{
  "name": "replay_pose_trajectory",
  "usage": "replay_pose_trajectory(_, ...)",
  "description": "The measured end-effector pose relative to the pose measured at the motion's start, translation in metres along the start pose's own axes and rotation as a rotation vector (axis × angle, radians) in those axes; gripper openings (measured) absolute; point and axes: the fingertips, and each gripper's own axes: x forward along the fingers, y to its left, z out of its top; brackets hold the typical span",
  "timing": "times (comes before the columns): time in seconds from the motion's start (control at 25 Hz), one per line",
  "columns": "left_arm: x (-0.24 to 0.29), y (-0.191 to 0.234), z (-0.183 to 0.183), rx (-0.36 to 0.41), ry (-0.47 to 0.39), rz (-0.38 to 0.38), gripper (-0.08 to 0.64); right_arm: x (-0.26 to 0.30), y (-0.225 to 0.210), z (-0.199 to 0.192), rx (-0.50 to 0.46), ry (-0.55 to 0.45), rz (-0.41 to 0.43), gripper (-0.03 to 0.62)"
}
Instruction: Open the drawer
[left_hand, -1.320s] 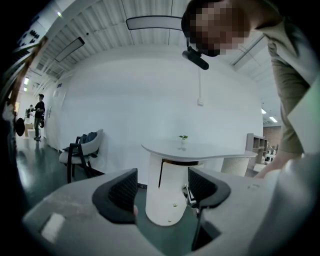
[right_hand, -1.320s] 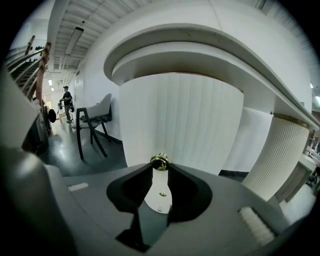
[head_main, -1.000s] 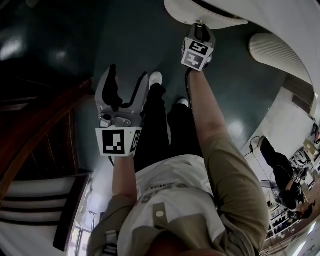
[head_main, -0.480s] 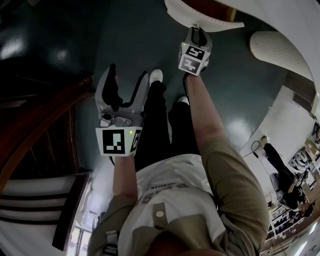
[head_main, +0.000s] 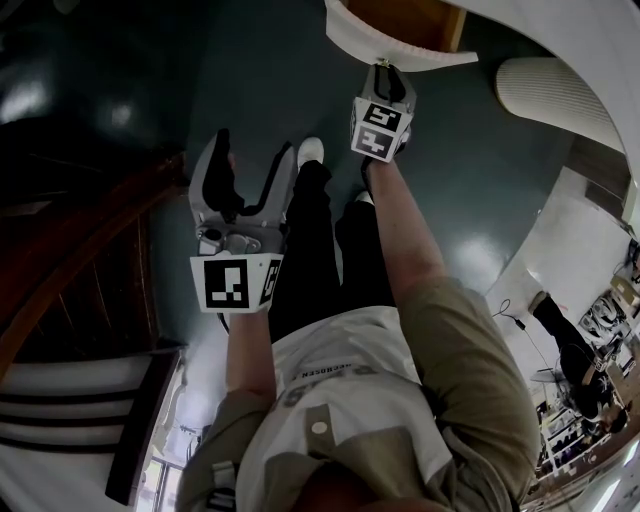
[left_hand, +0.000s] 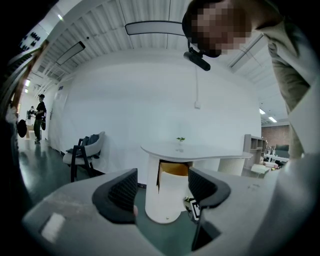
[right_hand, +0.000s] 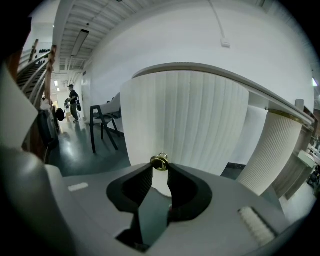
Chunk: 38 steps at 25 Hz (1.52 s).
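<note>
Dark green floor (head_main: 250, 80) surrounds a white pedestal table (left_hand: 210, 151) whose drawer (head_main: 420, 55) stands partly out, its wooden inside showing. The right gripper (right_hand: 160, 168) pinches narrowly on the drawer's brass knob (right_hand: 159, 161). The left gripper (left_hand: 162, 180) hangs wide, empty, well apart.

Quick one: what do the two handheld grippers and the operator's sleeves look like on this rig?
The left gripper and right gripper both have light grey plastic bodies with two curved fingers lined with black ribbed pads. Each carries a white cube at the rear, printed with black square markers. The person wears short khaki sleeves, leaving the forearms bare.
</note>
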Motion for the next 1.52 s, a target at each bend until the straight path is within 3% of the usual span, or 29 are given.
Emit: replay_pose_trajectory(1.52, -0.004, -0.002, -0.006, -0.009, 0.005, 0.025, 0.319, -0.037, 0.016, -0.028, -0.019, 0.003, 0.064, 0.095)
